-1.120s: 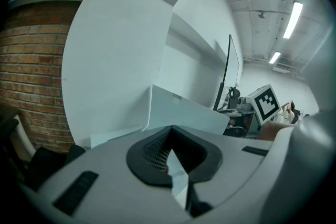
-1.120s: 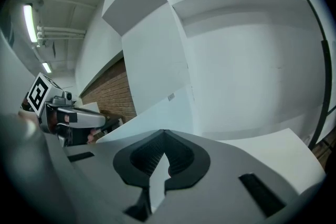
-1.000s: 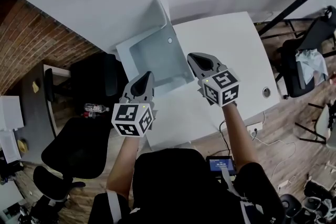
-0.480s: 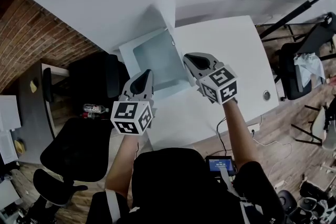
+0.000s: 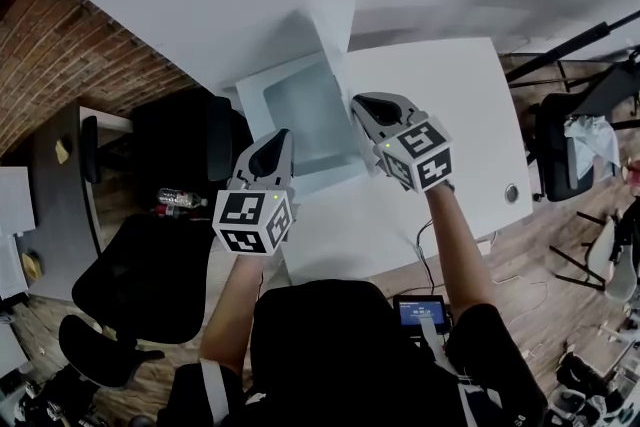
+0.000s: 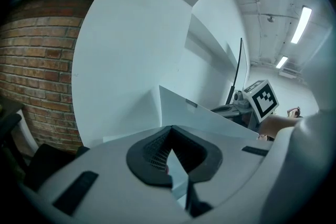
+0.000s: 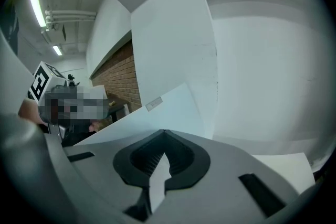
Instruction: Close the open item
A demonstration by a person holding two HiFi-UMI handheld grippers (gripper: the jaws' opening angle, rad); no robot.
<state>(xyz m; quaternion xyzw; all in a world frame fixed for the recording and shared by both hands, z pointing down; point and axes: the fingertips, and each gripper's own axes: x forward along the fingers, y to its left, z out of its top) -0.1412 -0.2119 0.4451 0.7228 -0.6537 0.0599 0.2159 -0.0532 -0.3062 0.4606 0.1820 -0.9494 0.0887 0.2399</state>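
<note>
A white desk [image 5: 440, 105] has an open compartment [image 5: 300, 110] at its left end, pale grey-blue inside, with a white panel [image 5: 335, 20] standing up at its far side. My left gripper [image 5: 277, 138] is shut and empty, just at the compartment's near left edge. My right gripper [image 5: 362, 105] is also shut and empty, its tips over the near right edge. The left gripper view looks past the closed jaws [image 6: 170, 131] at the white panel [image 6: 210, 115]. The right gripper view shows the same panel [image 7: 157, 113] beyond its jaws [image 7: 164, 135].
Black office chairs [image 5: 140, 285] [image 5: 185, 140] stand left of the desk, with a water bottle [image 5: 180, 202] between them. A brick wall [image 5: 70, 75] runs at the left. A cable grommet [image 5: 513, 193] sits in the desk's right corner. A small screen [image 5: 420, 313] hangs at the person's waist.
The head view has drifted, so desk and compartment sit a little further right in the picture. Both grippers stay shut and hold nearly the same places at the compartment's near edge.
</note>
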